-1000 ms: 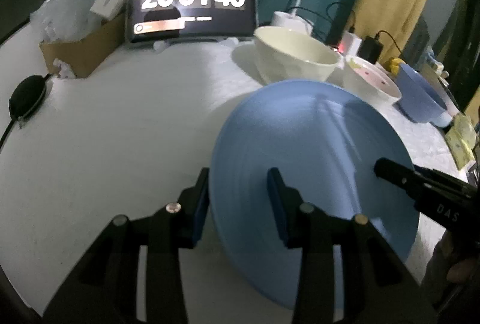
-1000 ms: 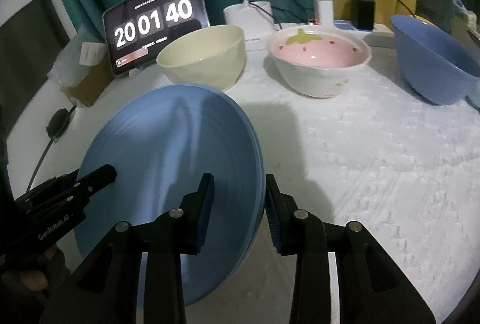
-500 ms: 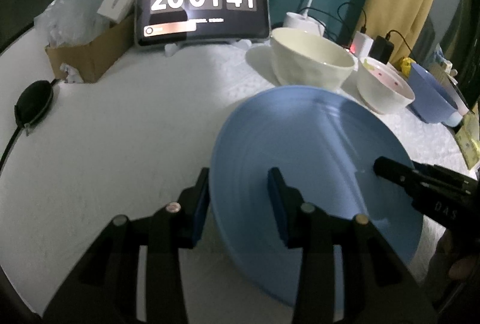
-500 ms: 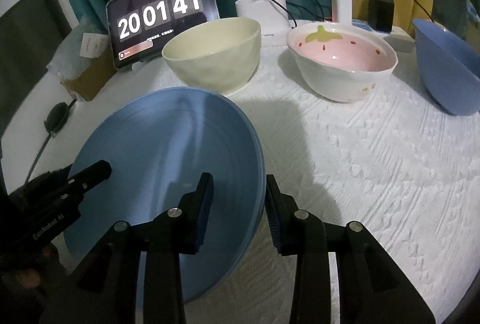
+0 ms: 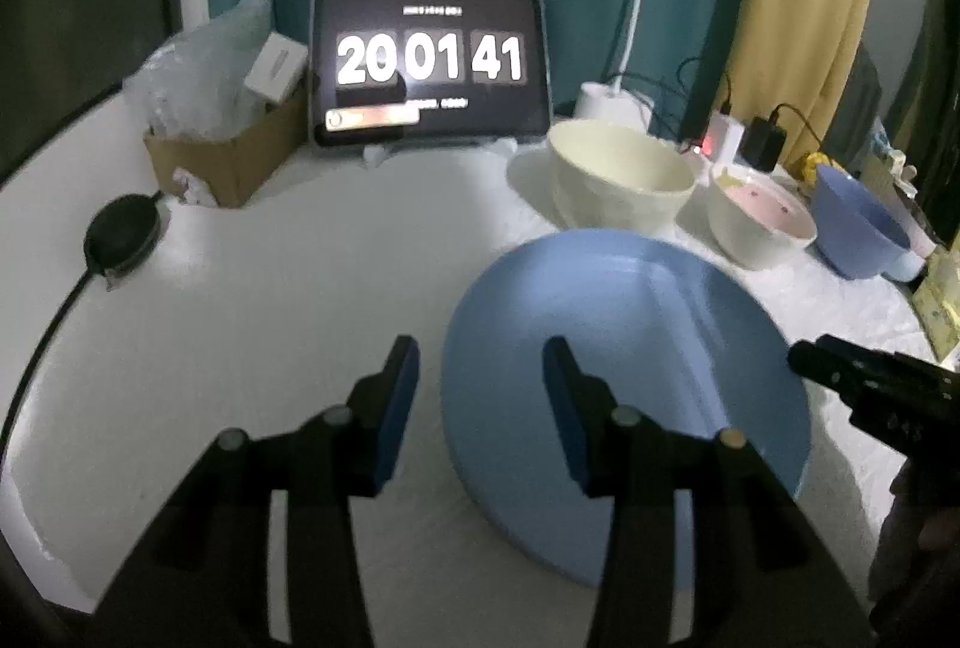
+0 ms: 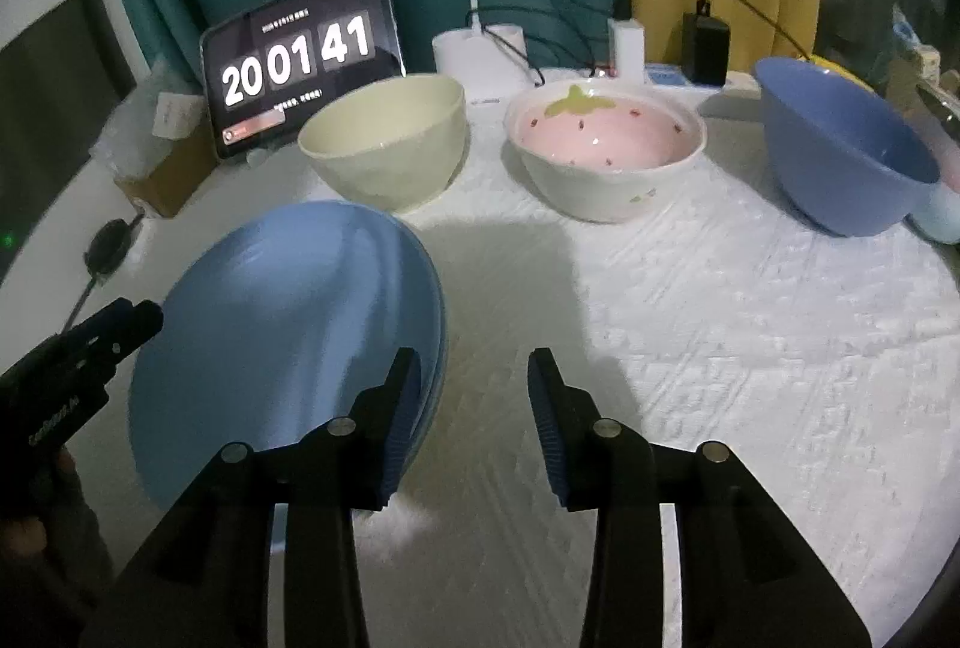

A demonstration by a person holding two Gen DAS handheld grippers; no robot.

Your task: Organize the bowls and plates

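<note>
Two grippers flank one stack of blue plates [image 6: 282, 342], and neither has hold of it. My left gripper [image 5: 480, 408] is easing its jaws apart; the plate rim at the stack's nine o'clock edge sits between the pads with a gap on both sides. My right gripper [image 6: 471, 420] is also opening, its inner pad just beside the three o'clock rim and nothing pinched between the jaws. I read this as a two-sided set-down: opposite rims were the natural hold for a wide, flat load, and the release now leaves the stack resting flat on the table.

From the right wrist view, layered rims suggest more than one plate, though I cannot count them.

Beyond the stack, at about twelve to two o'clock, stand a cream bowl [image 6: 384, 150], a strawberry-patterned bowl [image 6: 606, 150] and a blue bowl [image 6: 840, 150], each apart from its neighbour; my guess is they get nested next.

Surface: a round table under a white textured cloth [image 6: 720, 348]. At the far edge: a tablet clock [image 5: 429, 66], a cardboard box [image 5: 222, 156], a desk lamp [image 5: 636, 0] and chargers. Teal and yellow curtains behind; light is dim.
</note>
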